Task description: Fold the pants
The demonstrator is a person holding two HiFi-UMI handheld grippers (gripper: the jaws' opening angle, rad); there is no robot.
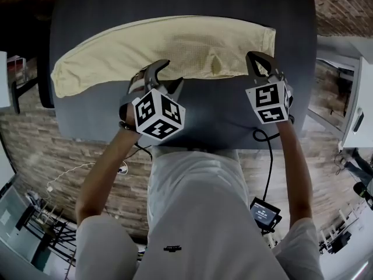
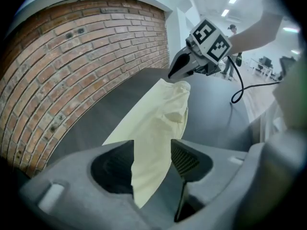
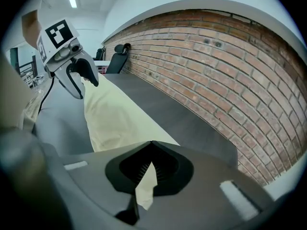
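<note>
Cream pants (image 1: 175,45) lie lengthwise across the far half of a dark grey table (image 1: 221,121), folded into a long band. My left gripper (image 1: 158,70) holds their near edge at the middle, and in the left gripper view (image 2: 152,162) the cloth (image 2: 158,123) runs up between its jaws. My right gripper (image 1: 260,60) is shut on the near edge by the band's right end. A small tip of fabric (image 3: 146,188) pokes out of its closed jaws (image 3: 148,169). Each gripper also shows in the other's view, the right one (image 2: 180,73) and the left one (image 3: 84,78), both on the cloth.
A brick wall (image 3: 216,56) runs along the table's far side. A black cable (image 1: 269,174) hangs from the right gripper toward a small screen device (image 1: 263,213) on the floor. An office chair (image 3: 120,56) stands past the table's end.
</note>
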